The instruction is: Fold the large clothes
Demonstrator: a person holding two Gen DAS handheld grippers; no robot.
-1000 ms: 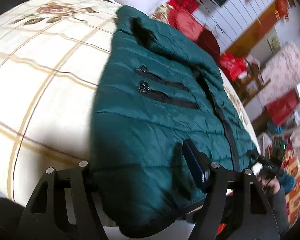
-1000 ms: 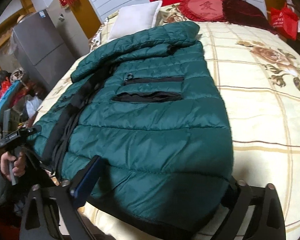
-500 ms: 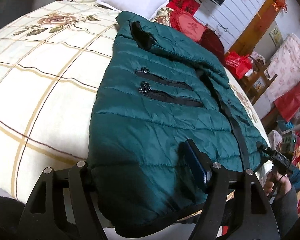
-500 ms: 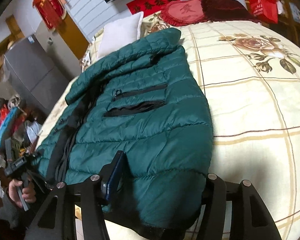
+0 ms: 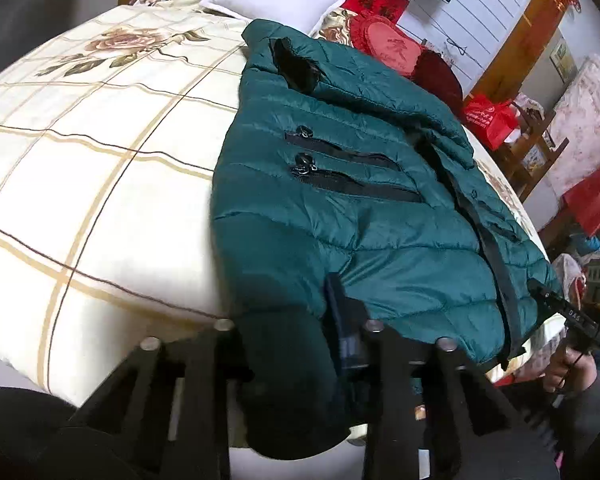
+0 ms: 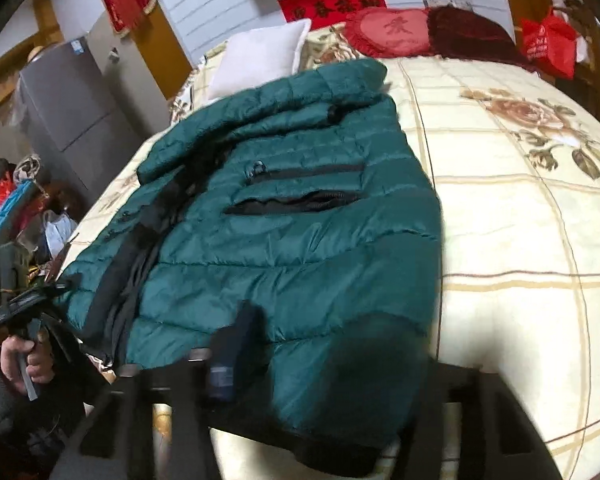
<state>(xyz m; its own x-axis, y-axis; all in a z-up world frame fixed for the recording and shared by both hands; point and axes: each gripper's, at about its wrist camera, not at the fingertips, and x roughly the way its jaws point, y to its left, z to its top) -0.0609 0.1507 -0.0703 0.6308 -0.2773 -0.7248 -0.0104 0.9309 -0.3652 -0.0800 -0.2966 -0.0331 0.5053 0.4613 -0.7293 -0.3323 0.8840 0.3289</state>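
The soft, puffy, slippery dark-green quilted jacket [image 5: 352, 216] is being pinched at its six-o'clock hem corners, fabric between the just-closing jaws, by left claw [image 5: 296, 344] and right claw [image 6: 320, 364].

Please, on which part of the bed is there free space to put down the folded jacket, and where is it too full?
Free: the wide checked bedspread beside the green jacket, between the jacket's side edge and the rose print. Crowded: the head of the bed, with the white pillow and red heart cushion, and the floor on the jacket's other side, full of bags.
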